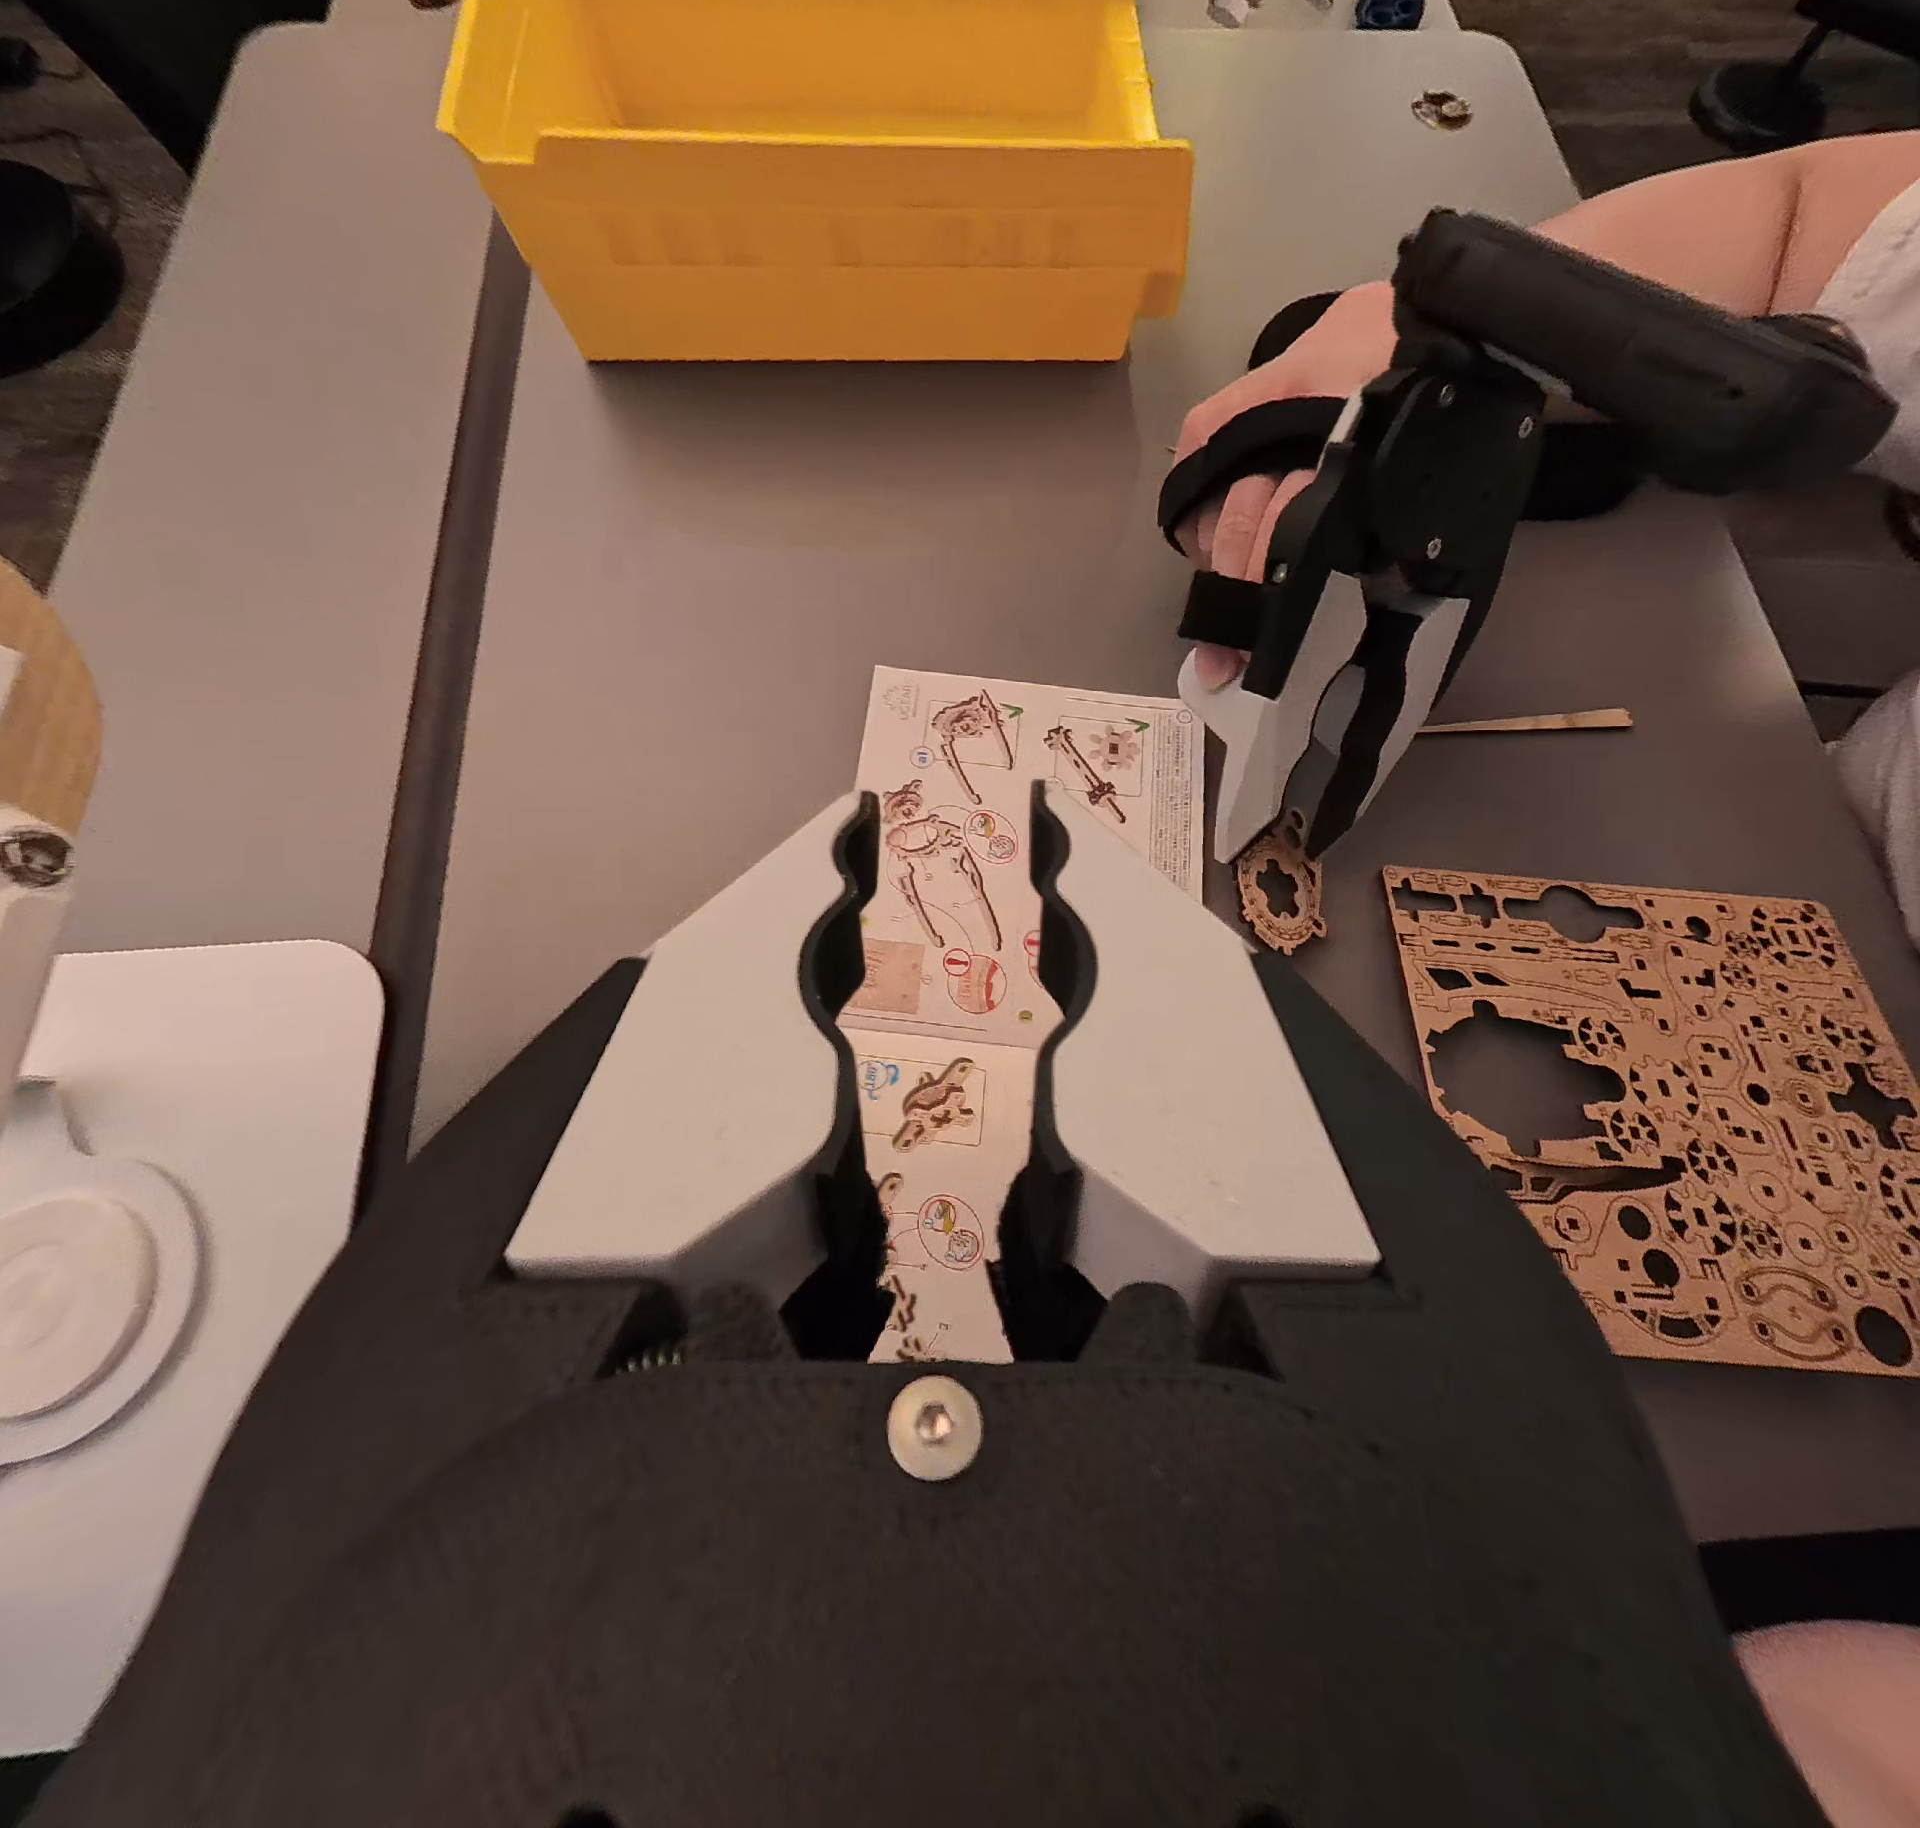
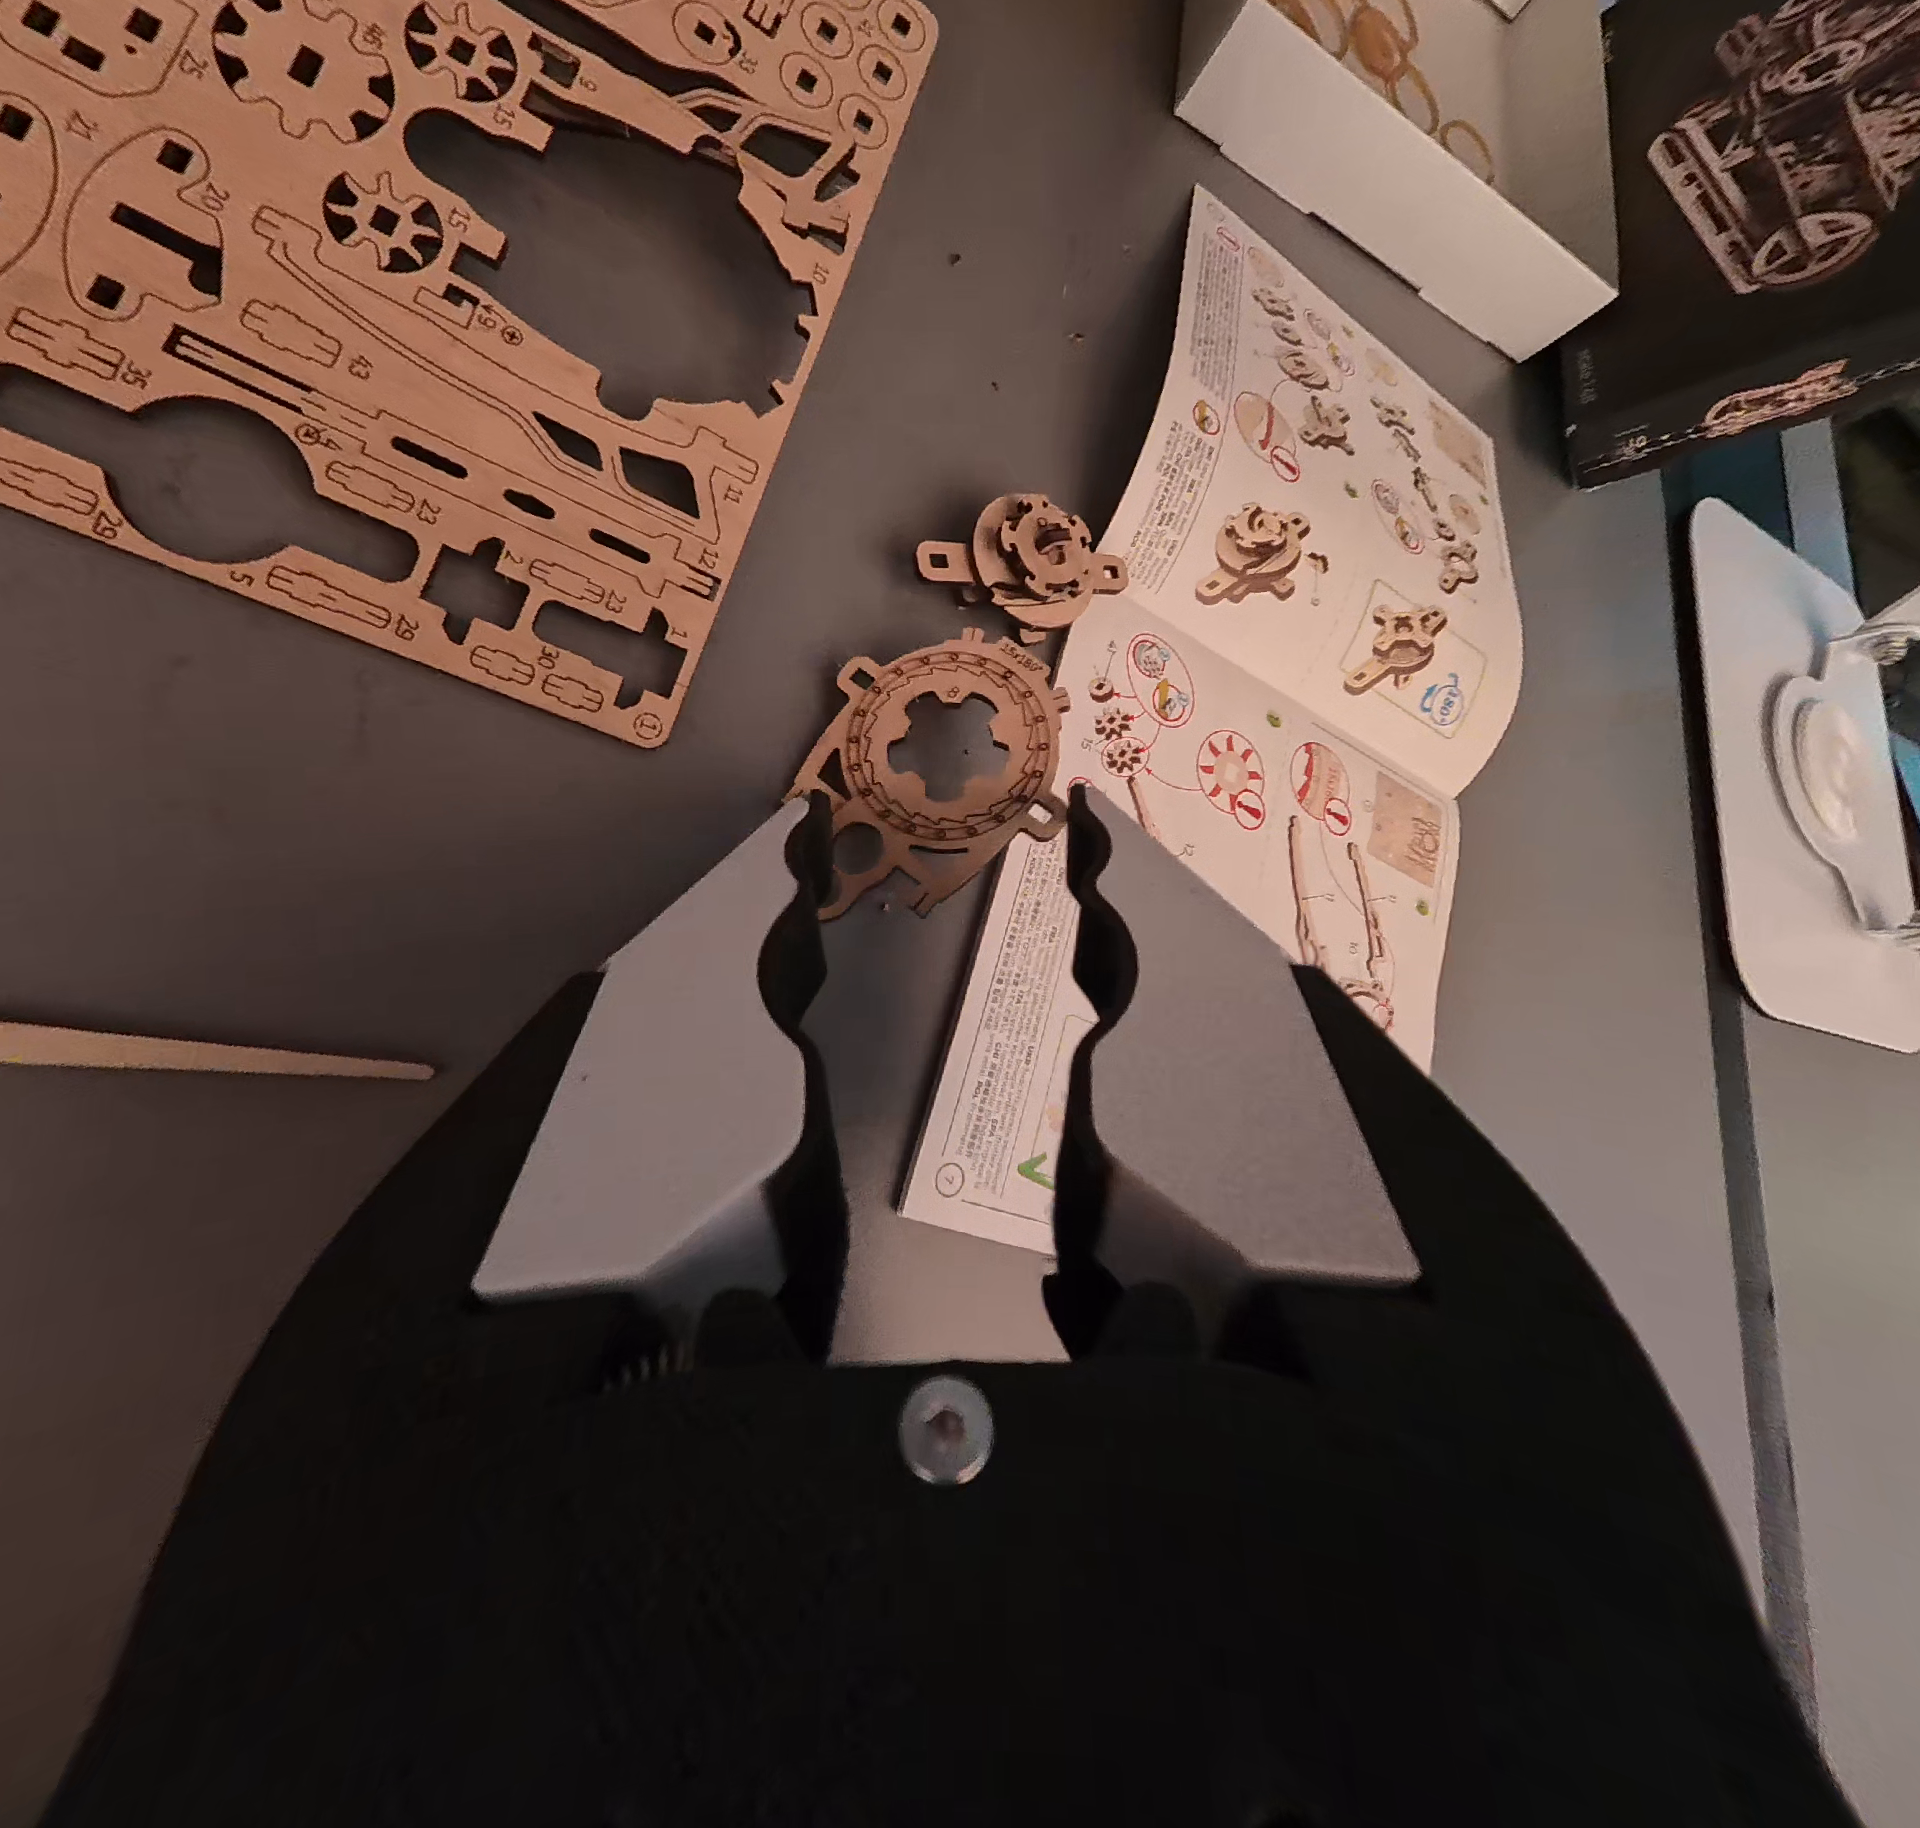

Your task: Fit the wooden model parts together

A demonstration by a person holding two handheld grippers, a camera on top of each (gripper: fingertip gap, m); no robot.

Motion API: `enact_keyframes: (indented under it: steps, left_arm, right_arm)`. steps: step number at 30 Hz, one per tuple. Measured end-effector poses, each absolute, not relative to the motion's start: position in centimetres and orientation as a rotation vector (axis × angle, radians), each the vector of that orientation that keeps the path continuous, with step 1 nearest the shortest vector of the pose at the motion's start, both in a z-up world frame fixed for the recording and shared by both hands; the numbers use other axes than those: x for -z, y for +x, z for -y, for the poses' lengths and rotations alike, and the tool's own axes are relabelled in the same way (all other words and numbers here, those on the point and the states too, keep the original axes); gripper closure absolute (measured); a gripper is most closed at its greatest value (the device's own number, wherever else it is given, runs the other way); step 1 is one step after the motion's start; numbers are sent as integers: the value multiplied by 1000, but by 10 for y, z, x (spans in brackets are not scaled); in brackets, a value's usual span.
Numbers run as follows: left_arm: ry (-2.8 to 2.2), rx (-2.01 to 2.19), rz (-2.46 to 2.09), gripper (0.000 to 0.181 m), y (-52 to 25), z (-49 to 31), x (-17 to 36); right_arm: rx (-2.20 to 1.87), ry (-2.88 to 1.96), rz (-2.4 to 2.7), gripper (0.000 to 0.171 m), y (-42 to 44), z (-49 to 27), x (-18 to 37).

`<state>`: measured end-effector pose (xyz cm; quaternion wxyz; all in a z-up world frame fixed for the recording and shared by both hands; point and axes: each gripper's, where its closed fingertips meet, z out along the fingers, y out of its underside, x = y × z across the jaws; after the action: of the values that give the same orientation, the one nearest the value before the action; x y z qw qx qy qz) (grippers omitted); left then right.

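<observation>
A flat wooden ring part (image 2: 951, 770) with a toothed hole lies on the grey table (image 2: 208, 843). My right gripper (image 2: 940, 812) is open, with its tips down at either side of the part's near half. It is also seen from the left wrist view (image 1: 1278, 843), standing over the same part (image 1: 1280, 905). A small assembled wooden piece (image 2: 1029, 557) lies just beyond the ring part. The punched wooden sheet (image 2: 416, 272) lies to the left. My left gripper (image 1: 953, 799) is open and empty, held above the instruction leaflet (image 1: 1039, 760).
A yellow bin (image 1: 810, 137) stands at the back of the table. A thin wooden stick (image 2: 208, 1056) lies near the right gripper. A white box (image 2: 1382, 116), a black box (image 2: 1766, 220) and a white tray (image 2: 1818, 791) lie past the leaflet (image 2: 1299, 687). To the small assembled wooden piece (image 2: 1029, 557): right tips about 6 cm, left tips about 20 cm.
</observation>
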<state>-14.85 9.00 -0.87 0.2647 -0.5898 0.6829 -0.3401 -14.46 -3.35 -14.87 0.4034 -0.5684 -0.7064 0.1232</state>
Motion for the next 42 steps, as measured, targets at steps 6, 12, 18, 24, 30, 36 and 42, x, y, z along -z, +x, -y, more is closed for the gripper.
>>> enact_keyframes:
  steps: [6,12,18,24,30,36,42]
  left_arm:
    - [-1620,948,-1884,154,-143,-86,20]
    - [-1608,1012,-1894,154,-134,-78,21]
    - [-1612,1107,-1850,149,-123,-74,16]
    - [-1703,1185,-1813,147,-116,-75,24]
    - [-1735,1216,-1785,147,-111,-76,26]
    - [-1771,1250,-1778,146,-111,-76,28]
    - [-1778,1245,-1755,147,-115,-81,25]
  right_arm:
    - [-259,-1378,1718,127,-144,26,134]
    - [-207,-1359,1551,127,-139,6,110]
    - [-244,-1394,1343,127,-127,-14,87]
    - [-211,-1413,1217,127,-114,-30,75]
    - [-185,-1426,1177,128,-110,-35,73]
    - [-216,-1426,1165,148,-108,-35,72]
    - [-382,-1640,1204,123,-110,-37,107]
